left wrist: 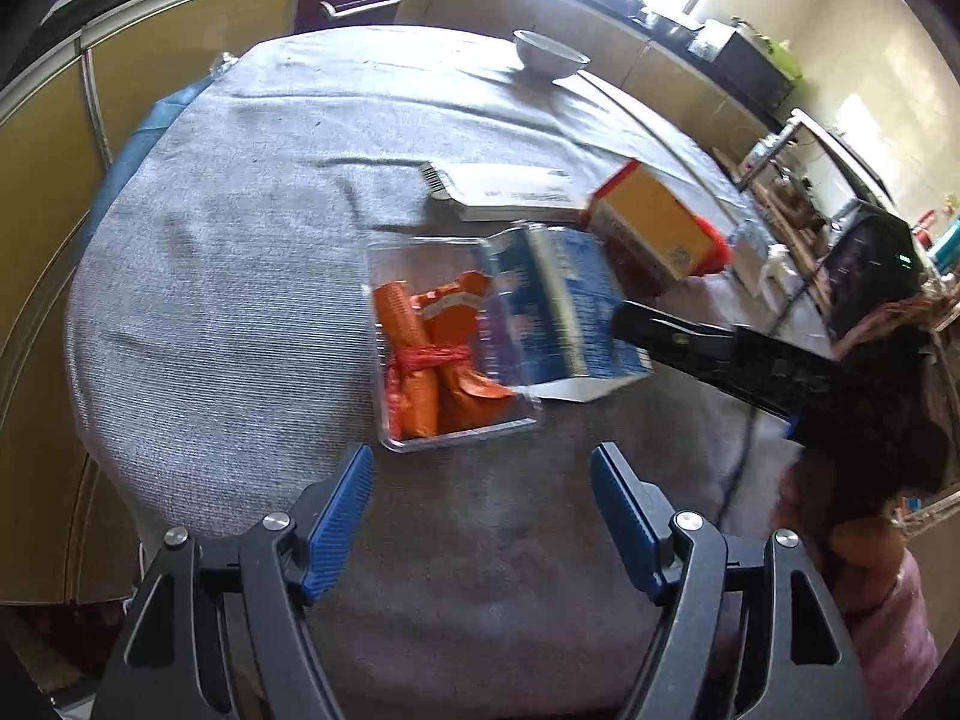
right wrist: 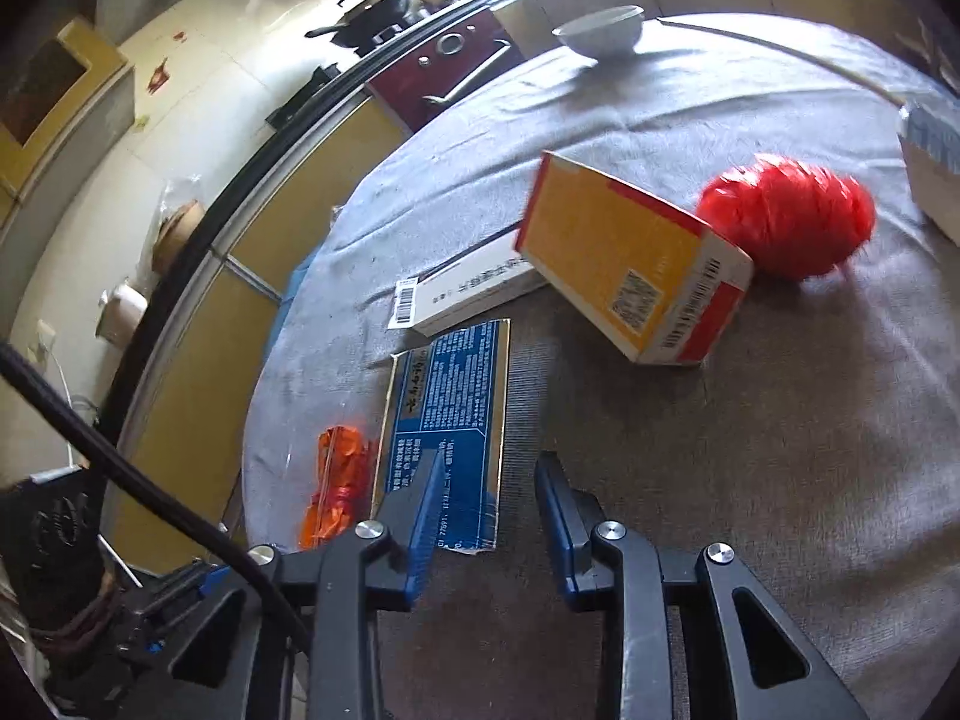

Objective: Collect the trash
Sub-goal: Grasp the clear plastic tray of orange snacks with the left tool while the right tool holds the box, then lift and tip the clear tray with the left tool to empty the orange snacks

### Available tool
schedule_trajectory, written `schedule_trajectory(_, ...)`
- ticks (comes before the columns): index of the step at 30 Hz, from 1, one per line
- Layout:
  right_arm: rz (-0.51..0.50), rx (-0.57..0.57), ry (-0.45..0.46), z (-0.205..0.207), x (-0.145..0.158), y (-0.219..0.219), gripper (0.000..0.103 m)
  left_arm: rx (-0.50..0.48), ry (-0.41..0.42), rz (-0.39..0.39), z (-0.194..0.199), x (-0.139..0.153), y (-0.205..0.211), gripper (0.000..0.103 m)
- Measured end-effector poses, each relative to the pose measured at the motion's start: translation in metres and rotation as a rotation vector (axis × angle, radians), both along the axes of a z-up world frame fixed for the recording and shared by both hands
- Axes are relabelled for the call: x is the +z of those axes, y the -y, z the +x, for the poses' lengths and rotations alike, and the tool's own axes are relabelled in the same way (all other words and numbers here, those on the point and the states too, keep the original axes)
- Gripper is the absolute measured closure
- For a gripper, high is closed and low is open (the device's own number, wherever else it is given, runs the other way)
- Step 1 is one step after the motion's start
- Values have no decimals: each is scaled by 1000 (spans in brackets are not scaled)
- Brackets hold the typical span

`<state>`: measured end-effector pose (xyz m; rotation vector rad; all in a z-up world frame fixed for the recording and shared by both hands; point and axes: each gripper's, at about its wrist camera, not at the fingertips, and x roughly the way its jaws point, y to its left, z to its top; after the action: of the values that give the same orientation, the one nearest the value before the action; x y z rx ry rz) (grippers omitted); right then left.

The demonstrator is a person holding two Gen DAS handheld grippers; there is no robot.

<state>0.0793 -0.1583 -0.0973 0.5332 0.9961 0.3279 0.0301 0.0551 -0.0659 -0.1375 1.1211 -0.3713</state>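
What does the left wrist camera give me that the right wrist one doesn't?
Only the left wrist view shows the clear plastic tray as a whole, holding the orange wrappers, and the right gripper reaching in from the side.

Only the right wrist view shows the red ball of plastic in full, beside the yellow box.

Both show the blue box, the flat white box, the white bowl, and the grey cloth. The left gripper hangs open.
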Motion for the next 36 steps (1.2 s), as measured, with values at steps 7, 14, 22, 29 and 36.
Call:
schedule_trajectory(7,64,-58,-8,-8,-2,23,45,44,15,26,14,-8,2,28)
schedule_trajectory(14,59,-79,-2,-16,-2,29,44,56,40,21,23,-13,3,30)
schedule_trajectory(22,32,-57,16,-16,4,15,44,64,39,-43,18,-15,-15,43)
schedule_trajectory(29,-24,-5,47,-16,15,-9,39,2,143,62,4,11,-17,43)
schedule_trajectory(36,-147,55,89,-12,17,-46,30,-36,124,-116,7,38,-39,43)
